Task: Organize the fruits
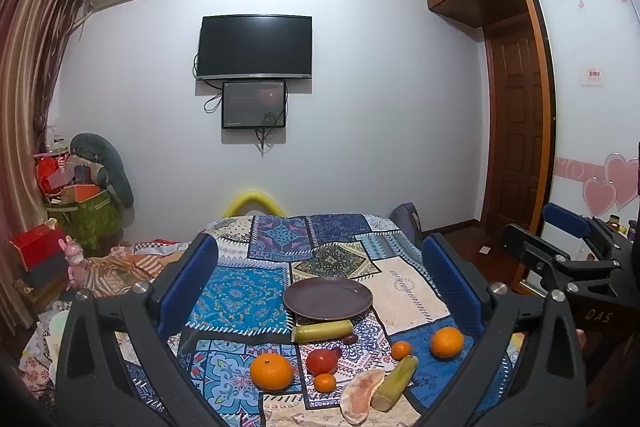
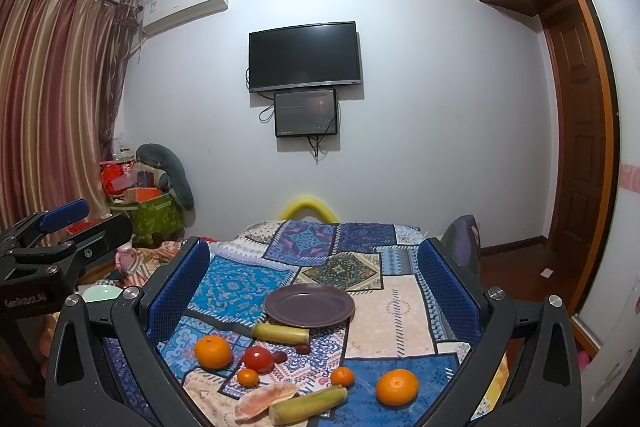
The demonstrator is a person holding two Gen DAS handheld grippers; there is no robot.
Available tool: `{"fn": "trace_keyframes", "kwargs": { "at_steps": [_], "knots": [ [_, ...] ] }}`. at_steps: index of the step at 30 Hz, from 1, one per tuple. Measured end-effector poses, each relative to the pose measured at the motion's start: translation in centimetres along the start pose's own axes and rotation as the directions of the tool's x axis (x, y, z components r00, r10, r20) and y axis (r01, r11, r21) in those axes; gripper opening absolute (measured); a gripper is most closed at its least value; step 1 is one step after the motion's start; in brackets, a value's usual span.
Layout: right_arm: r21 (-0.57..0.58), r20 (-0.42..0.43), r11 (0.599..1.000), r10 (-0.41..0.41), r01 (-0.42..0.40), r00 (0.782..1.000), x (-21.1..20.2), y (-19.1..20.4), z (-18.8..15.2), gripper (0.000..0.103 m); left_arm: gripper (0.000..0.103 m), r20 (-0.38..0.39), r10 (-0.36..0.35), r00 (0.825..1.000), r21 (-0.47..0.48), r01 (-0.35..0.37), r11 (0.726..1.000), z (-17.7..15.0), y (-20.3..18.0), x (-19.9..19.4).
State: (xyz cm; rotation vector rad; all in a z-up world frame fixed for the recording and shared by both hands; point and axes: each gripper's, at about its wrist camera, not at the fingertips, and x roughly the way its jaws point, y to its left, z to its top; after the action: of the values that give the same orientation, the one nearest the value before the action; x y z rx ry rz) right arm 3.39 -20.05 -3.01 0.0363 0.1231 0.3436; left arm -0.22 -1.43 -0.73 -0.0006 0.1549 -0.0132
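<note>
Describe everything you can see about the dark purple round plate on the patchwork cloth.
The dark purple round plate is shallow, with a raised rim and a smooth, glazed look, likely ceramic. It lies flat and right way up on the patterned patchwork cloth, beyond the scattered fruit, and holds nothing. A yellow-green cane piece lies along its near edge, close to the rim or touching it; which cannot be told. Both grippers are open and well short of it.

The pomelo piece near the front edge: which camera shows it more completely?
The right wrist view: the pomelo piece lies fully in frame beside a sugarcane stick. In the left wrist view the same piece reaches the bottom edge, partly covered by the stick.
</note>
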Motion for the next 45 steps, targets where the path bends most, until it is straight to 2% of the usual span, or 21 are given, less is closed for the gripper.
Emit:
{"fn": "trace_keyframes", "kwargs": {
  "at_steps": [7, 11, 14, 16, 20, 26, 30, 33, 38, 43, 45],
  "knots": [
    [-0.022, -0.003, 0.999, -0.025, 0.025, 1.0, 0.5, -0.2, -0.4, 0.103, 0.103, -0.014, 0.002, 1.0, 0.004, -0.002, 1.0, -0.5, 0.5, 0.9],
    [-0.034, -0.031, 0.999, -0.024, 0.023, 0.999, 1.2, -0.8, -0.9, 0.096, 0.1, -0.036, 0.006, 0.999, 0.006, -0.006, 1.0, -0.7, 1.3, 1.9],
    [-0.031, -0.073, 0.999, -0.028, 0.026, 0.997, 2.2, -1.8, -1.5, 0.088, 0.088, -0.086, 0.013, 0.996, 0.02, -0.011, 1.0, -1.2, 2.2, 3.4],
    [-0.028, -0.117, 0.999, -0.037, 0.034, 0.992, 3.2, -2.7, -2.1, 0.081, 0.087, -0.131, 0.014, 0.991, 0.025, -0.011, 1.0, -1.7, 3.1, 4.6],
    [-0.033, -0.183, 0.997, -0.071, 0.066, 0.981, 4.9, -4.5, -3.6, 0.079, 0.087, -0.213, 0.011, 0.977, 0.029, -0.005, 1.0, -3.0, 4.8, 7.0],
    [-0.061, -0.296, 0.992, -0.126, 0.113, 0.947, 7.1, -7.0, -6.4, 0.079, 0.087, -0.357, 0.019, 0.934, 0.036, -0.007, 0.999, -6.1, 6.6, 10.9],
    [-0.035, -0.378, 0.992, -0.128, 0.124, 0.917, 8.5, -8.5, -8.1, 0.079, 0.087, -0.444, 0.013, 0.896, 0.031, 0.001, 1.0, -8.4, 7.6, 13.6],
    [-0.01, -0.438, 0.993, -0.112, 0.12, 0.892, 9.4, -9.3, -9.3, 0.079, 0.087, -0.521, -0.022, 0.853, 0.001, 0.026, 1.0, -10.3, 8.3, 15.4],
    [0.003, -0.513, 0.992, -0.104, 0.123, 0.852, 11.3, -10.3, -11.5, 0.079, 0.087, -0.601, -0.04, 0.798, -0.034, 0.025, 0.999, -12.8, 9.2, 17.5],
    [0.032, -0.576, 0.992, -0.079, 0.12, 0.814, 12.6, -11.0, -13.5, 0.079, 0.087, -0.688, -0.119, 0.716, -0.127, 0.043, 0.991, -15.9, 10.1, 20.0],
    [0.029, -0.602, 0.993, -0.077, 0.119, 0.795, 13.1, -11.1, -14.2, 0.079, 0.087, -0.705, -0.12, 0.699, -0.131, 0.038, 0.991, -16.6, 10.1, 20.6]
  ]
}}
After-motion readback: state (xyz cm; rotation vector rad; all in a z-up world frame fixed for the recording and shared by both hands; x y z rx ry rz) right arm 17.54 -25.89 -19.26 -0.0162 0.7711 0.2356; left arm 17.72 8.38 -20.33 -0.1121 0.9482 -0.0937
